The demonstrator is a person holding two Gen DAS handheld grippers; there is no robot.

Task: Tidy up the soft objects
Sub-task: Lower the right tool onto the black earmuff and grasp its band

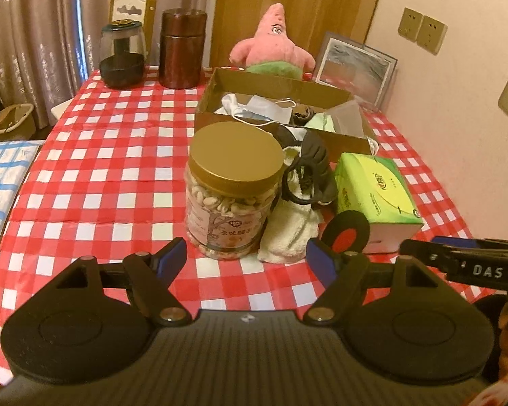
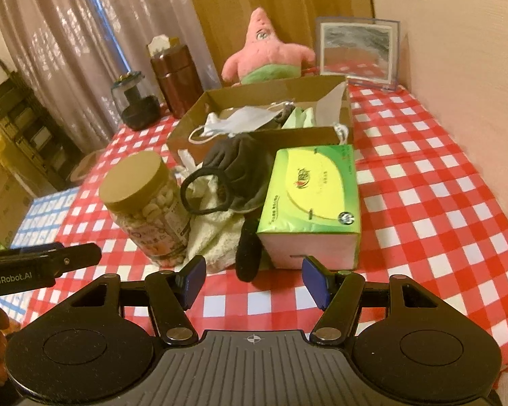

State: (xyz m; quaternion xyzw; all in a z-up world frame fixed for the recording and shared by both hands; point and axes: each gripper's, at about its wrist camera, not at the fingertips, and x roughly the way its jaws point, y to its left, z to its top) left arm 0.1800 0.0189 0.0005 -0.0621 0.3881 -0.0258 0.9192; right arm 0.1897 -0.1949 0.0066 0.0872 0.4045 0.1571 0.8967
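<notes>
A white fluffy cloth (image 1: 289,228) (image 2: 213,226) lies on the checked table between a nut jar (image 1: 232,186) (image 2: 145,203) and a green tissue box (image 1: 376,196) (image 2: 313,199). A black mask with ear loops (image 1: 313,169) (image 2: 240,172) lies on the cloth. A cardboard box (image 1: 274,84) (image 2: 254,138) behind holds face masks and a green cloth. A pink starfish plush (image 1: 274,44) (image 2: 266,54) sits behind the box. My left gripper (image 1: 245,258) is open and empty in front of the jar and cloth. My right gripper (image 2: 254,279) is open and empty in front of the tissue box.
A brown canister (image 1: 181,49) (image 2: 177,77) and a dark glass jar (image 1: 122,55) (image 2: 135,101) stand at the table's back left. A framed picture (image 1: 354,69) (image 2: 355,50) leans on the wall at back right. The table's left edge drops to a bed (image 1: 0,186).
</notes>
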